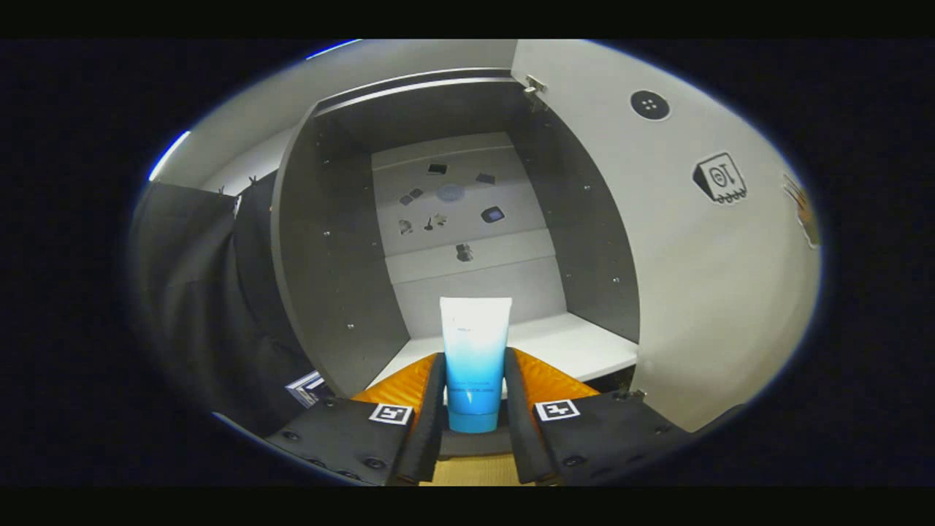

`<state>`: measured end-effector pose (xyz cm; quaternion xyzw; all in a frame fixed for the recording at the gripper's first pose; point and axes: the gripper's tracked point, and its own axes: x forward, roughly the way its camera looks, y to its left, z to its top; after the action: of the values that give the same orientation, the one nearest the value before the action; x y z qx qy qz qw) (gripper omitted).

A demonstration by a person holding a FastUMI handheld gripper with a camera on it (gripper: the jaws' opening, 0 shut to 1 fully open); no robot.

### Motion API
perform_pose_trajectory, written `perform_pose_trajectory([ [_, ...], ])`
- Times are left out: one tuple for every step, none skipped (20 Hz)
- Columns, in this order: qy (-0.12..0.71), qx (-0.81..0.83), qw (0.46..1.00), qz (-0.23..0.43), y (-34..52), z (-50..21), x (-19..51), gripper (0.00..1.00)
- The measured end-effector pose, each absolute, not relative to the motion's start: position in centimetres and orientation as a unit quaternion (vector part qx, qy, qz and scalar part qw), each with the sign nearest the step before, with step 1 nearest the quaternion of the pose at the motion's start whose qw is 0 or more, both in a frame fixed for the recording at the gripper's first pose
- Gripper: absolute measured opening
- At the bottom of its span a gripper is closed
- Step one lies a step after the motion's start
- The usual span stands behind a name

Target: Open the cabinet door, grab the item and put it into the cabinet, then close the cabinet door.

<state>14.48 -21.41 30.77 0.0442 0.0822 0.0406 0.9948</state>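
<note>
A white and blue tube (475,358) stands upright, cap down, between my fingers, and my gripper (475,387) is shut on its lower half. Just ahead lies the open cabinet (329,256), with dark side walls and a pale back panel that carries several small stickers. Its white bottom shelf (577,343) sits directly beyond the tube. The cabinet door (701,277) is swung open to the right of the fingers, its pale inner face turned toward me.
A hinge (535,86) shows at the door's top corner. Stickers, among them a round dark one (650,105), sit on the door. Black cloth (197,307) hangs left of the cabinet. A small striped object (307,387) lies by the left finger.
</note>
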Motion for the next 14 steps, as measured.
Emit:
perform_pose_trajectory([
  [0.074, 0.038, 0.996, 0.042, -24.9, 32.1, 15.1, 0.47],
  [0.073, 0.029, 0.996, 0.039, -25.3, 31.9, 16.7, 0.47],
  [0.076, 0.023, 0.996, 0.041, -25.3, 30.6, 17.6, 0.48],
  [0.073, 0.025, 0.996, 0.049, -24.9, 30.2, 18.7, 0.48],
  [0.072, 0.030, 0.995, 0.056, -24.3, 29.6, 19.9, 0.48],
  [0.073, 0.035, 0.995, 0.063, -23.9, 28.8, 20.8, 0.48],
  [0.071, 0.038, 0.994, 0.072, -23.4, 28.3, 21.8, 0.48],
  [0.065, 0.040, 0.994, 0.075, -23.1, 27.9, 22.5, 0.48],
  [0.057, 0.037, 0.995, 0.074, -22.9, 27.6, 23.1, 0.48],
  [0.057, 0.030, 0.995, 0.072, -22.8, 27.1, 23.6, 0.49],
  [0.063, 0.021, 0.995, 0.072, -22.5, 26.4, 23.8, 0.49],
  [0.067, 0.011, 0.995, 0.075, -22.2, 25.8, 23.9, 0.50],
  [0.073, -0.001, 0.994, 0.076, -21.9, 25.2, 24.0, 0.50],
  [0.082, -0.009, 0.994, 0.078, -21.7, 24.5, 23.9, 0.51],
])
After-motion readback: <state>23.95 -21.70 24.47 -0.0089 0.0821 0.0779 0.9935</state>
